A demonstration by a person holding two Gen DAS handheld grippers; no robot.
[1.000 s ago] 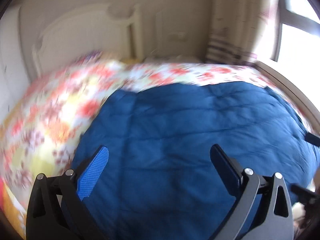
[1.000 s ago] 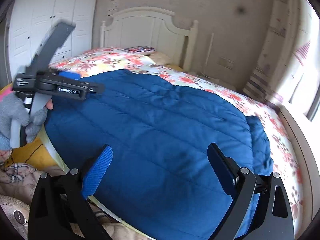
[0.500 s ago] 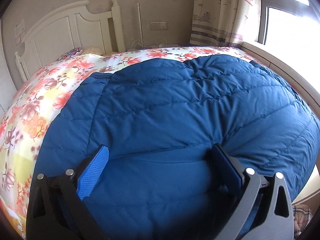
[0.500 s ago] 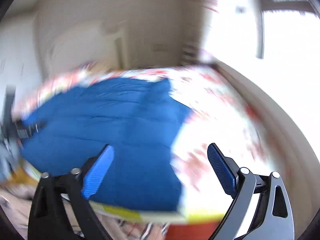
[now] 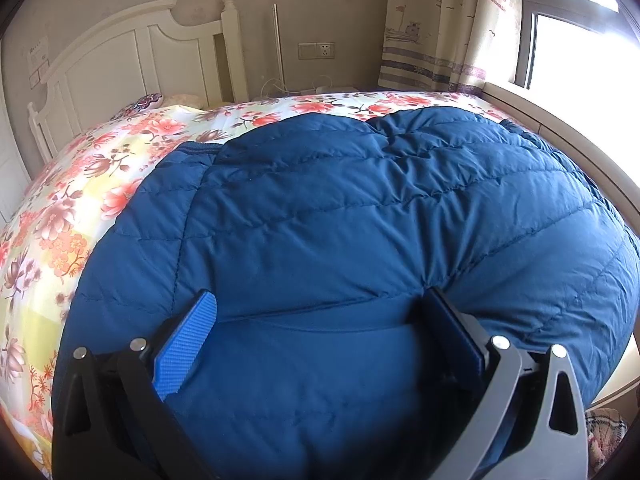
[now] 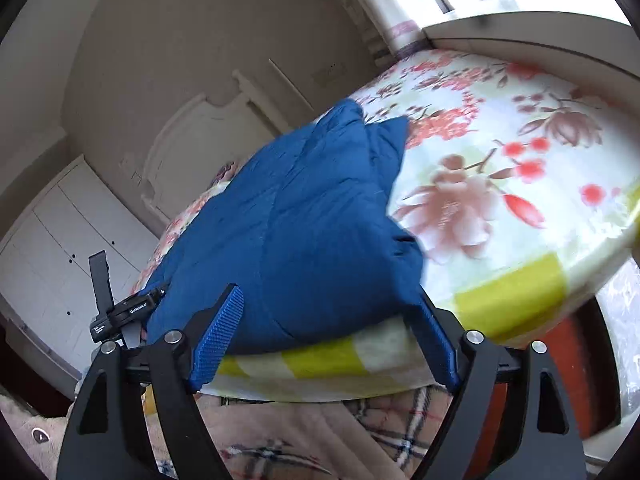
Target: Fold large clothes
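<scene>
- The left gripper (image 5: 318, 314) sits low over the near edge of a blue quilted coat (image 5: 360, 216). Its jaws stand wide, and a raised fold of the coat lies between them; the right-hand finger is pushed into the padding, while the blue pad on the other finger stands clear of the fabric.
- The right gripper (image 6: 326, 320) is at the coat's near corner, at the foot end of the bed (image 6: 520, 168). Its jaws are wide and closing, with the corner of the coat (image 6: 304, 220) between them; the pads do not press on it.
- The coat lies spread flat on the bed, covering much of the floral bedspread (image 5: 80, 200), which shows around it on the side away from the window and toward the headboard.
- In the right wrist view the left gripper's black body (image 6: 120, 312) shows at the coat's far near-side edge.
- A white headboard (image 5: 132, 60) stands beyond the coat.
- A window (image 5: 580, 32) with a patterned curtain (image 5: 436, 24) is beside the bed.
- A plaid cloth (image 6: 304, 440) lies below the bed's foot edge.
</scene>
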